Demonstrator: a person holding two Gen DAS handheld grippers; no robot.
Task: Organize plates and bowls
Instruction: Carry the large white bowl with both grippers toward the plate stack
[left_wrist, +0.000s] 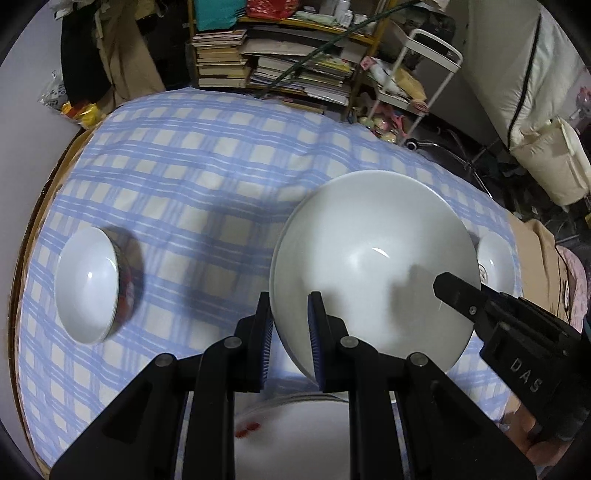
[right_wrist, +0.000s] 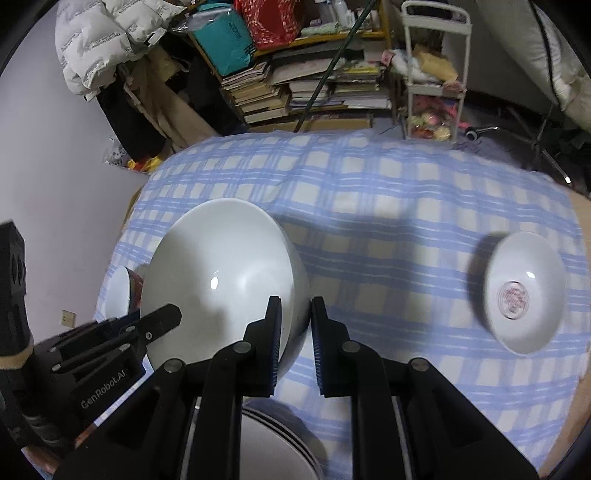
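Both hand-held grippers, left (left_wrist: 290, 332) and right (right_wrist: 295, 332), are clamped on opposite rims of the large white bowl (left_wrist: 373, 266). It looks heavy, rigid, glazed-slippery and breakable, so rim grips suit.

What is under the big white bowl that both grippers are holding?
Below the big white bowl, near the camera, lie stacked plates on the checked cloth. The gripper fingers cover most of them, so their number is unclear.
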